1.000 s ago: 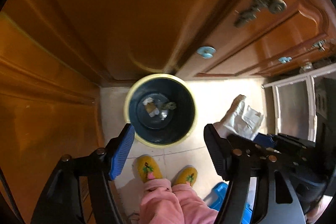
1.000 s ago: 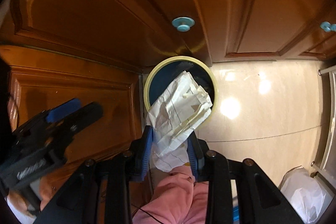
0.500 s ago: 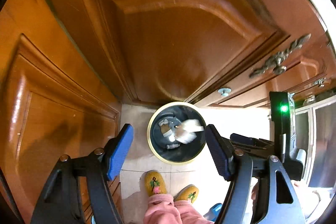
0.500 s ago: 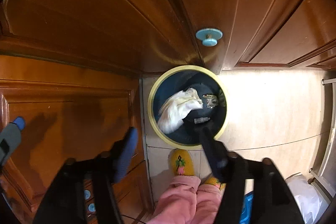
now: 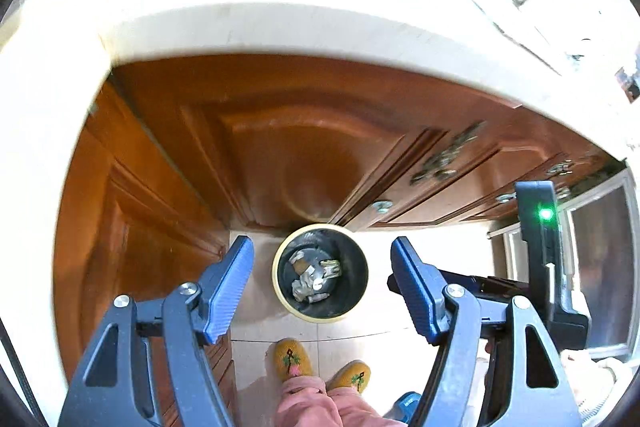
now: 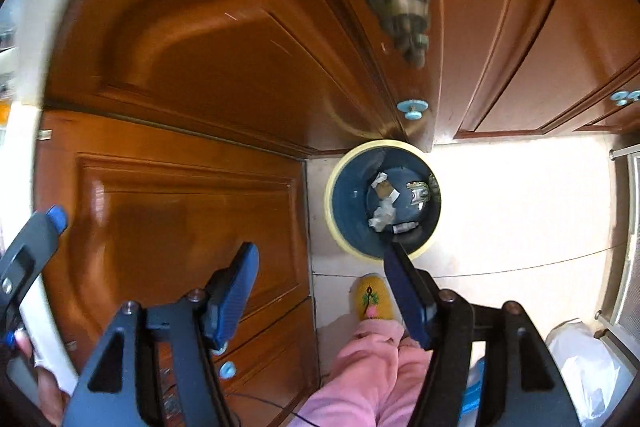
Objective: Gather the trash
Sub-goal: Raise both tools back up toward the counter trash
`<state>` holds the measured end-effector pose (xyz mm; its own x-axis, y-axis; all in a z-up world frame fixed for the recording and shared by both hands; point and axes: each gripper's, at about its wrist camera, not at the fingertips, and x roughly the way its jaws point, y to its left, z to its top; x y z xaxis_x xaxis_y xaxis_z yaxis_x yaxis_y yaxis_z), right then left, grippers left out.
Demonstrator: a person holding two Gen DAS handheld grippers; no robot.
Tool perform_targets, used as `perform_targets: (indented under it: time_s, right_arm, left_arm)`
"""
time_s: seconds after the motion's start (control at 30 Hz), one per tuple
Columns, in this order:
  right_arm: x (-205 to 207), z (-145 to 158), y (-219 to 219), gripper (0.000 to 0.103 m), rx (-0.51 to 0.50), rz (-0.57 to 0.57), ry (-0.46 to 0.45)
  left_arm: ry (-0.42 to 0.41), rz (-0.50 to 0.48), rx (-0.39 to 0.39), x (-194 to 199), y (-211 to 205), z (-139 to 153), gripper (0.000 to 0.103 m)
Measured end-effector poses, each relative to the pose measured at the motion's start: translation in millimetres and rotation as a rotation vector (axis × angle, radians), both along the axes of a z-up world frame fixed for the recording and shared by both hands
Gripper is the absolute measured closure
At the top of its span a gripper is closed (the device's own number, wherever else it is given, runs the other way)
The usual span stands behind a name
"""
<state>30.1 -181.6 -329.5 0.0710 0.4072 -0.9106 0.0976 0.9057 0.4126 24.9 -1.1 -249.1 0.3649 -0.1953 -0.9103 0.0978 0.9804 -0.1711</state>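
A dark blue trash bin with a pale yellow rim (image 5: 280,291) (image 6: 332,211) stands on the floor in the corner of wooden cabinets, far below both grippers. Crumpled white paper (image 5: 306,285) (image 6: 382,215) and other scraps lie at its bottom. My left gripper (image 5: 322,291) is open and empty, high above the bin. My right gripper (image 6: 320,283) is open and empty too, above and slightly left of the bin. The right gripper's body (image 5: 540,251) shows at the right of the left wrist view.
Brown wooden cabinet doors (image 6: 200,59) with blue knobs (image 6: 410,109) surround the bin. A pale countertop edge (image 5: 280,31) runs above them. The person's yellow slippers (image 5: 292,361) and pink trousers (image 6: 368,367) stand in front of the bin. A white plastic bag (image 6: 588,371) lies at the lower right.
My right gripper opened and dropped the crumpled white paper into the bin. Both grippers have risen well above the bin; the countertop has come into the left wrist view.
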Motion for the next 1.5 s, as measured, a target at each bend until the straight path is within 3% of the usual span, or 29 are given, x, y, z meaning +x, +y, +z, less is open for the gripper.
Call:
perform_targets:
  time_s: [0.17, 0.4, 0.67, 0.9, 1.03, 1.27, 1.5]
  right_arm:
    - [-12, 73, -6, 0.037, 0.014, 0.026, -0.077]
    - [-34, 193, -20, 0.037, -0.010, 0.018, -0.290]
    - [-48, 282, -28, 0.037, -0.040, -0.027, -0.481]
    - [-41, 328, -27, 0.037, -0.084, -0.064, -0.588]
    - [-32, 339, -18, 0.037, -0.092, -0.086, -0.628]
    - [-12, 347, -16, 0.037, -0.119, -0.074, -0.652]
    - [43, 336, -30, 0.037, -0.103, -0.068, -0.654]
  left_arm:
    - [-0.089, -0.029, -0.008, -1, -6, 61, 0.034]
    - [-0.218, -0.092, -0.028, 0, -15, 143, 0.034]
    - [-0.378, -0.160, -0.033, 4, -17, 233, 0.031]
    - [-0.490, -0.166, -0.061, 16, -11, 282, 0.031]
    - [-0.530, -0.177, -0.068, 23, -10, 292, 0.031]
    - [-0.519, -0.171, -0.057, 46, -11, 286, 0.031]
    - [-0.470, -0.088, -0.028, 90, 0, 266, 0.031]
